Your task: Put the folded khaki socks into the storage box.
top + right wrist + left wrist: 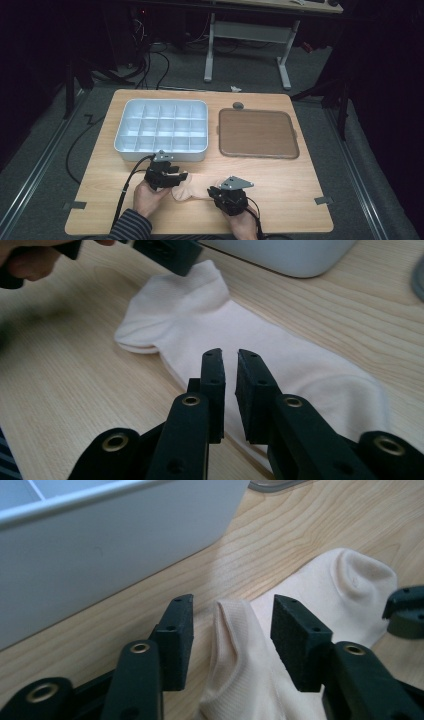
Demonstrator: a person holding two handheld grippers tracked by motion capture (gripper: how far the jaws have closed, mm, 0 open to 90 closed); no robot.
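As we look along the near edge of the table (pixel 100 200), our two hands work one pale sock (pixel 186 192) that lies flat on the wood between them. The right gripper (pixel 230 357) has its jaws drawn close together with just a thin slot left, poised over the sock's near edge; whether they already nip the cloth we cannot tell, though nothing visibly fills the slot. The left gripper (pixel 232 605) stands about half open, straddling a raised ridge of the sock's cuff end, with the pads on either side of the fabric and apart from it. We judge the work to be at its very start: the sock is being taken at both ends, nothing is lifted, folded or put away yet, and the grasp, the handling and the placing are all left to do.

Counting outward from us: two grippers, one sock. Beyond them, just past the left gripper, sits one white divided box (pixel 162 150), its compartments all bare as far as we can see. To its right, near but apart, lies one brown tray (pixel 257 134), also bare. Behind the table, a pale desk frame (pixel 247 35) stands on the dark floor.
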